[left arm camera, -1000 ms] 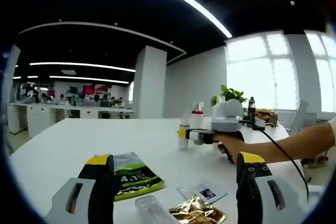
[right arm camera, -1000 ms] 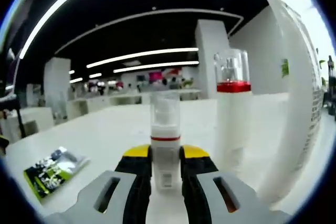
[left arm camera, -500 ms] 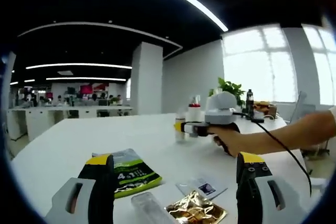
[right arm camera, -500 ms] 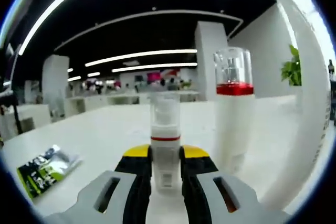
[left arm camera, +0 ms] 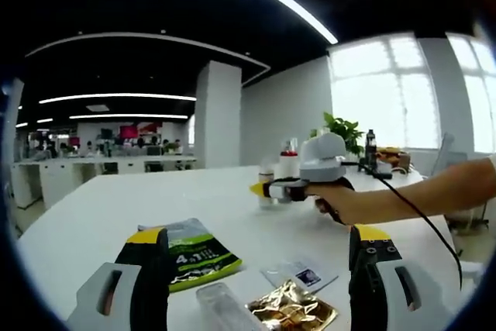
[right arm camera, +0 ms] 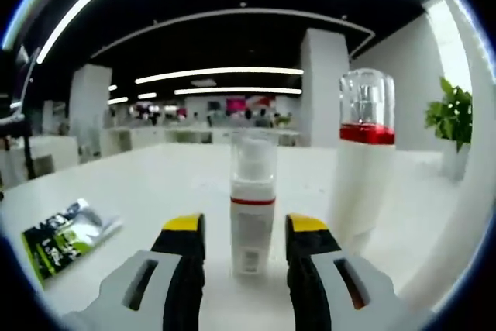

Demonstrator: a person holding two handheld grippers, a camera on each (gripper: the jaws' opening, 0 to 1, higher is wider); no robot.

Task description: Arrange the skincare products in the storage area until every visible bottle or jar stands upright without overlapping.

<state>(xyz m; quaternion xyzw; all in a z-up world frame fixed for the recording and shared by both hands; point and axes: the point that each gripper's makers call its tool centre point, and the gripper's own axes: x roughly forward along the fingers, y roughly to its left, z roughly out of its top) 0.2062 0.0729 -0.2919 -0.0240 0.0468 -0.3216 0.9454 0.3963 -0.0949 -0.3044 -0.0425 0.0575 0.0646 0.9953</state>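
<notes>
1. Tongs on the right [right arm camera: 246, 239] stand apart, a clear gap on each side of the small white bottle [right arm camera: 252, 222], which they do not grip.
2. That small bottle stands upright on the white counter [right arm camera: 155, 184] between the two yellow-tipped jaws, with a clear cap and a red band below it.
3. Just to the right of the jaws, and a little beyond them, a taller white bottle [right arm camera: 363, 168] stands upright too, its clear dome cap over a red collar; the two bottles are apart.
4. Far to the left of the right tongs a green-and-black sachet [right arm camera: 66, 236] lies flat on the counter.
5. The left tongs [left arm camera: 263, 269] are wide open and hold nothing.
6. Between and just ahead of their jaws lie a green sachet [left arm camera: 194, 252], a clear packet [left arm camera: 221, 306], a gold foil packet [left arm camera: 291, 315] and a small white card packet [left arm camera: 301, 275].
7. Well beyond the left tongs, a person's hand [left arm camera: 341, 203] holds the right tongs [left arm camera: 267, 189] at the two bottles [left arm camera: 279, 180] on the counter [left arm camera: 116, 207].
8. A potted plant [left arm camera: 341, 128] stands farther back near the windows.
</notes>
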